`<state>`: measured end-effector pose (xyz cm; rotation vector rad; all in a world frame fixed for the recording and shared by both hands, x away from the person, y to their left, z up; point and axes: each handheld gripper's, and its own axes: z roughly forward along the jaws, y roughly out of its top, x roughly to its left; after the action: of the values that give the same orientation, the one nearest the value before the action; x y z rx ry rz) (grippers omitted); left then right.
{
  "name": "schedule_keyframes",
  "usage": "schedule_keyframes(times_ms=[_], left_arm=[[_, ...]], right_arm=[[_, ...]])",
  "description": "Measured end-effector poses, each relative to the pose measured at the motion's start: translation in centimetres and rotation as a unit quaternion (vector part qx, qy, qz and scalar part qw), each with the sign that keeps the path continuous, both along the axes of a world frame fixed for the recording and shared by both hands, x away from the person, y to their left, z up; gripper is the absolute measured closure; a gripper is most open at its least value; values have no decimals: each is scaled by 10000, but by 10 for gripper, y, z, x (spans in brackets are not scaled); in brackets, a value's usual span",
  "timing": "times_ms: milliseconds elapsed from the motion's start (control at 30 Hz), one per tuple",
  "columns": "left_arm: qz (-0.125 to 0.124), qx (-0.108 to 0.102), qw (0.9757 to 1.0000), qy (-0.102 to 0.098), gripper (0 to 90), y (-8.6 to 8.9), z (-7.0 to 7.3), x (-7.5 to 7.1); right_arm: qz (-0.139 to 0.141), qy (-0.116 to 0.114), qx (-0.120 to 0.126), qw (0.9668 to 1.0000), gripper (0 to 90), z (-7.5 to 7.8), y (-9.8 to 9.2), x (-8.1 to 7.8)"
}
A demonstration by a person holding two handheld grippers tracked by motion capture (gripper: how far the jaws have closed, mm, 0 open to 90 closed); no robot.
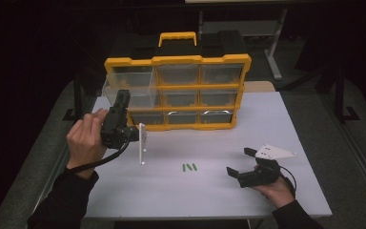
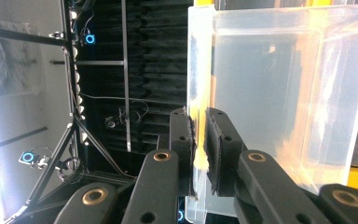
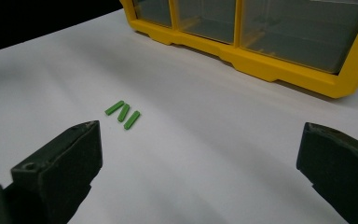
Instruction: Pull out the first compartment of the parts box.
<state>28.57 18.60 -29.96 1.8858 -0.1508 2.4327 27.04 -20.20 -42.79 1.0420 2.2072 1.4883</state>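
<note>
Three green sticks (image 3: 123,113) lie side by side on the table (image 1: 267,124), between the two grippers. The organizer (image 1: 177,92) looks like nine drawers, though glare blurs a few. Left gripper (image 2: 199,140) pinches the wall of a pulled-out clear drawer (image 2: 279,93) at the organizer's left side. Right gripper (image 1: 242,162) rests wide open, empty, near the sticks.

Off-task stuff: three green sticks (image 1: 189,167), white table (image 1: 267,124).
Sticks lie side by side, mid-table, clear of everything.
</note>
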Motion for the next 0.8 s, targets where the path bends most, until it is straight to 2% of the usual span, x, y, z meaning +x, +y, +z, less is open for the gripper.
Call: schedule_keyframes(times_ms=[567,800], left_arm=[[-29,3,10000,-2,796,0,-4,-2],[-16,-17,10000,-43,659,-2,-9,-3]], right_arm=[[21,1,-11,10000,0,-1,1,0],[17,8,-14,10000,0,0,1,0]])
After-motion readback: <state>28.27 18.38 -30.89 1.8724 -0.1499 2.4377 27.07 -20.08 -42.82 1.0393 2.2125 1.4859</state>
